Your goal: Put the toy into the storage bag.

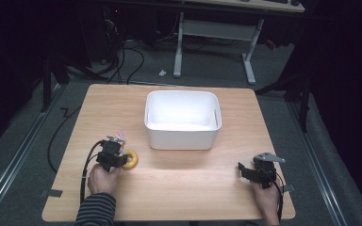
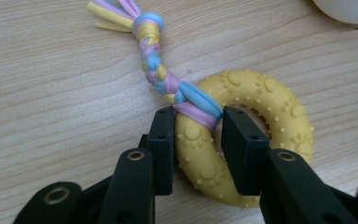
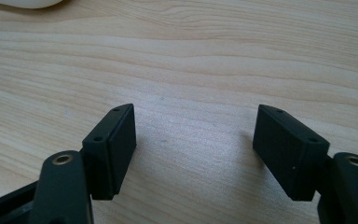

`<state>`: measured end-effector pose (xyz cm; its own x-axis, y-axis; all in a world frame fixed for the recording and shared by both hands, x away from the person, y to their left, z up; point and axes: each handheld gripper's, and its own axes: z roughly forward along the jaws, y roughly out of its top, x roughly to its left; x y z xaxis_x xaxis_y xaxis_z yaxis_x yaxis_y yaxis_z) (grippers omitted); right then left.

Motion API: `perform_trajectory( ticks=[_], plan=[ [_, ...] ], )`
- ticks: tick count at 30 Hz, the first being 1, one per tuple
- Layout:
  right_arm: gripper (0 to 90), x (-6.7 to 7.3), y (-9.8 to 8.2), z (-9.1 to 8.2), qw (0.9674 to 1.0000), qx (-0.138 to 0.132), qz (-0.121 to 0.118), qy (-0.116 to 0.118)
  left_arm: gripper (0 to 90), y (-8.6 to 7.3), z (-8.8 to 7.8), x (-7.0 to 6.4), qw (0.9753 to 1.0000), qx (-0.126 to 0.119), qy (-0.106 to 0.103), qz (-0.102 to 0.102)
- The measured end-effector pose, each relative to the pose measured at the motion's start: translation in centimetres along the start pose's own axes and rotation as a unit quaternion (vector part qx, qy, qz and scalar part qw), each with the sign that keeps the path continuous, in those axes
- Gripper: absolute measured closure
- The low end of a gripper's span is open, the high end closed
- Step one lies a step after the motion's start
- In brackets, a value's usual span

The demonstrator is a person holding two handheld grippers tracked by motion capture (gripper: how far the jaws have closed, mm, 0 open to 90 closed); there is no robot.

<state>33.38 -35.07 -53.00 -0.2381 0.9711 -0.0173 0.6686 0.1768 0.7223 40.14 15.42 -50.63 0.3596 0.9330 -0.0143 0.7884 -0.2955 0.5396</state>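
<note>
**Left gripper clamped on ring toy**

A white bin point(image 1: 183, 120) sat far-centre on the table point(image 1: 169, 188). The right gripper point(image 3: 195, 140), near right, stood released. The left gripper point(image 2: 198, 135), near left, grasped the yellow ring point(image 2: 242, 135) beside its braid point(image 2: 161, 70).

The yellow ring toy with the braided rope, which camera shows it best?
The left gripper view: the yellow ring toy is close up, its paw-print bumps clear, jaws pressed on it. The high view shows it small beside the left gripper.

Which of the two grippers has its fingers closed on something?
The left gripper: it clamps the yellow ring toy. The right gripper stands open over bare table.
</note>
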Motion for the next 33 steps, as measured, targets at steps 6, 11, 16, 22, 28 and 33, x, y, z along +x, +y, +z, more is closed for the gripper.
perform_trajectory(
  ticks=[6,11,16,22,28,33],
  plan=[
    [30.3,0.0,0.0,0.0,1.0,0.0,0.0,0.0,66.0,-0.1,-0.2,-0.2,1.0,0.003,-0.003,0.009],
    [30.3,0.0,0.0,0.0,1.0,0.0,-0.001,0.0,66.1,0.0,-0.7,-0.3,0.9998,-0.001,-0.012,0.013],
    [29.9,0.0,0.0,0.0,1.0,0.0,-0.001,0.001,66.1,0.1,-1.6,-0.3,0.9996,-0.005,-0.023,0.014],
    [29.7,0.0,0.0,0.0,1.0,0.0,-0.002,0.001,66.2,0.1,-2.5,0.0,0.9996,-0.002,-0.02,0.02],
    [29.7,0.0,0.0,0.0,1.0,0.001,-0.003,0.001,67.1,0.3,-3.5,0.0,0.9995,-0.009,-0.021,0.024],
    [29.6,0.0,0.0,0.0,1.0,0.002,-0.002,0.001,67.3,0.5,-4.2,-0.1,0.9993,-0.013,-0.02,0.029]
  ],
)
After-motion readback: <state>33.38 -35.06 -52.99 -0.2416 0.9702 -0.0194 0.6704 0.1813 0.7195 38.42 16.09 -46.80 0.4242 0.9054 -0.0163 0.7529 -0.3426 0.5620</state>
